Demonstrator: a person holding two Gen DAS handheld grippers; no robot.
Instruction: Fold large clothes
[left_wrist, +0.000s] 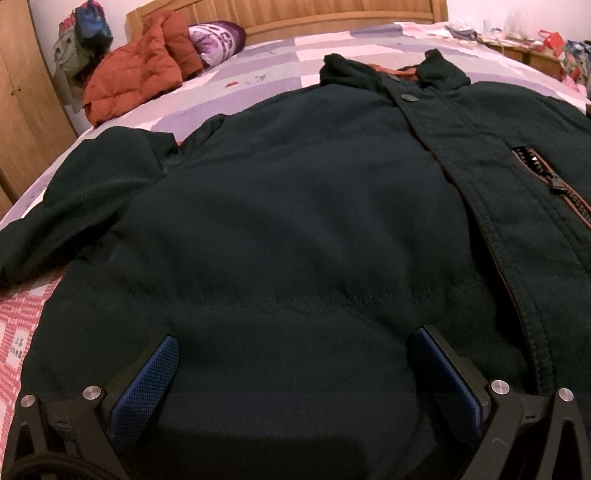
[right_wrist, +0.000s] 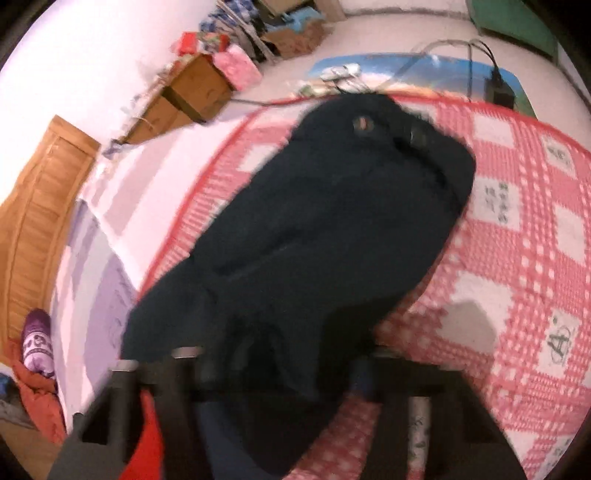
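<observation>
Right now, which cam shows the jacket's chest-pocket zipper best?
Left wrist: the zipper on the dark jacket is sharp, partly open, teeth visible. Right wrist view is motion-blurred and shows only a sleeve, no zipper.

Far ahead of the left claw we saw a rust-orange quilted padded coat (left_wrist: 140, 70) heaped beside a purple printed pillow (left_wrist: 218, 38), both against the pale wooden headboard (left_wrist: 332, 14). Left of it stood a brown wooden wardrobe (left_wrist: 22, 110). Ahead of the right claw, a cluttered wooden bedside cabinet (right_wrist: 192, 92) met the wall.
</observation>
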